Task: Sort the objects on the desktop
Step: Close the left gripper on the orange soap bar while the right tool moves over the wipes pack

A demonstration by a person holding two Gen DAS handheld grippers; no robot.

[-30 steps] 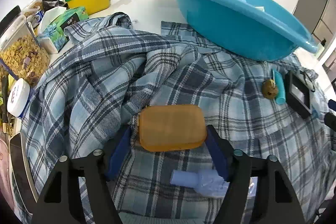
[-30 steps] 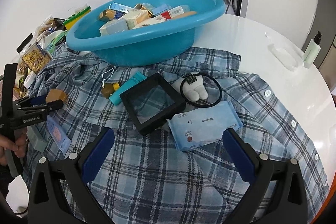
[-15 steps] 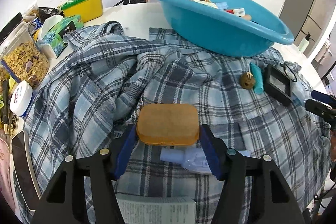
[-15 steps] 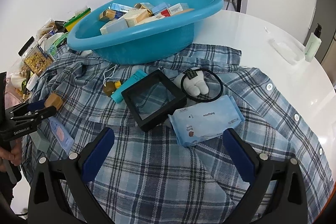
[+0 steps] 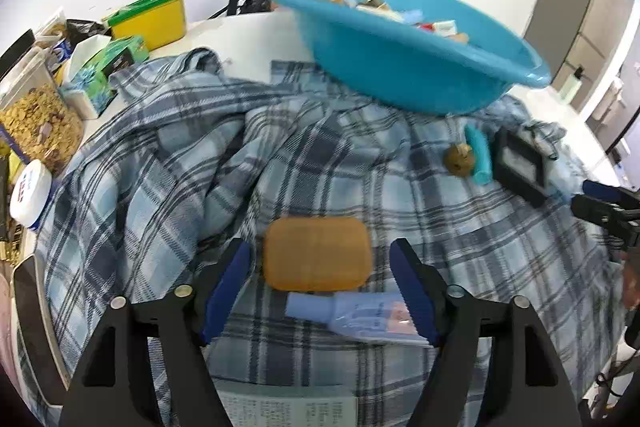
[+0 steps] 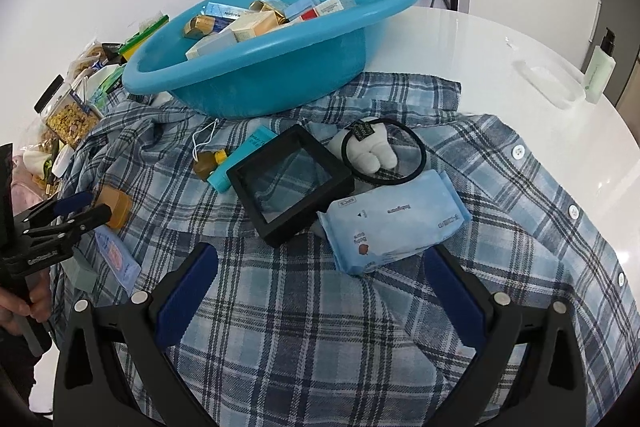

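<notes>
An amber soap bar point(image 5: 317, 253) sits between the fingers of my left gripper point(image 5: 320, 279), above the plaid shirt point(image 5: 192, 163); small gaps show on both sides of it. It also shows in the right wrist view point(image 6: 116, 211). The blue basin point(image 5: 404, 67) full of small boxes stands beyond. My right gripper point(image 6: 320, 291) is open and empty above the shirt, near a blue wipes pack point(image 6: 394, 221) and a black frame box point(image 6: 290, 183).
A small blue packet point(image 5: 360, 315) lies under the left gripper. A teal tube point(image 6: 242, 157), brown bottle point(image 6: 206, 165), white plush with hairband point(image 6: 368, 151) lie on the shirt. A cereal jar point(image 5: 38, 125), yellow box point(image 5: 150, 19) and tissue box stand left. A lotion bottle point(image 6: 598, 71) stands far right.
The left gripper rose and tilted toward the basin with the soap; its fingers now stand wider, with gaps beside the soap. The right gripper barely moved.
</notes>
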